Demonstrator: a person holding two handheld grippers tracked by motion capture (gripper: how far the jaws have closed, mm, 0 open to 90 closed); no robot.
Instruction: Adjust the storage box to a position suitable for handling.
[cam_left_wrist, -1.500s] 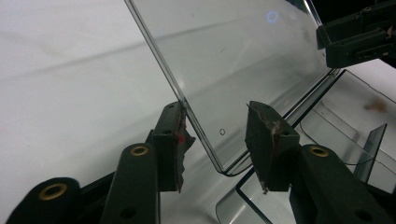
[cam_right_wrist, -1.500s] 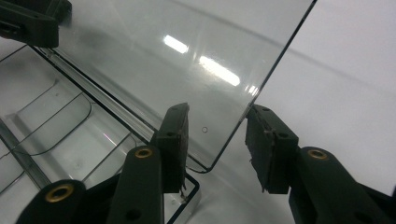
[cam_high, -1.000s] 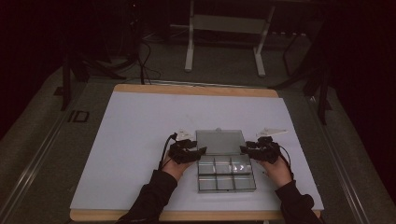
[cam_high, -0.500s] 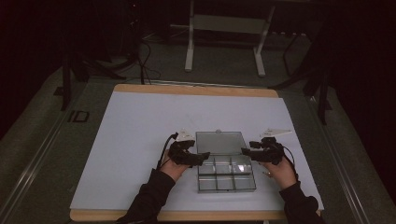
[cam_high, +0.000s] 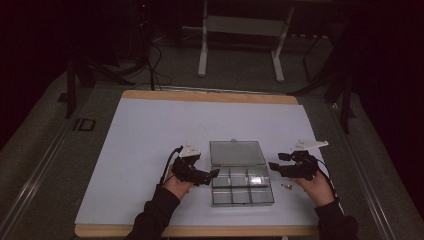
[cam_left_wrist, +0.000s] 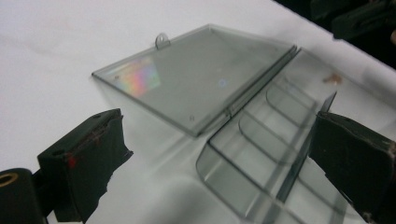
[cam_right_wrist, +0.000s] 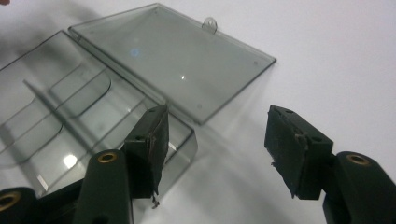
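The open box (cam_high: 242, 185) lies on the mat (cam_high: 150, 135), lid (cam_high: 236, 152) flat behind its compartments.

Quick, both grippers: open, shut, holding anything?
Left gripper: open, jaws just widened, holding nothing, beside the clear box.
Right gripper: open, jaws just widened, holding nothing.

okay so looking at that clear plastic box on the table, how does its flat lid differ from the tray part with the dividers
The flat clear plastic lid lies folded open on the white table cover, on the far side of the hinge; the divided clear plastic tray sits nearer the person. The lid is one smooth pane with a small hanging tab on its far edge; the tray has raised walls and partitions forming six compartments. The lid looks slightly smaller than the tray. Both are transparent, greyish and joined along the hinge.
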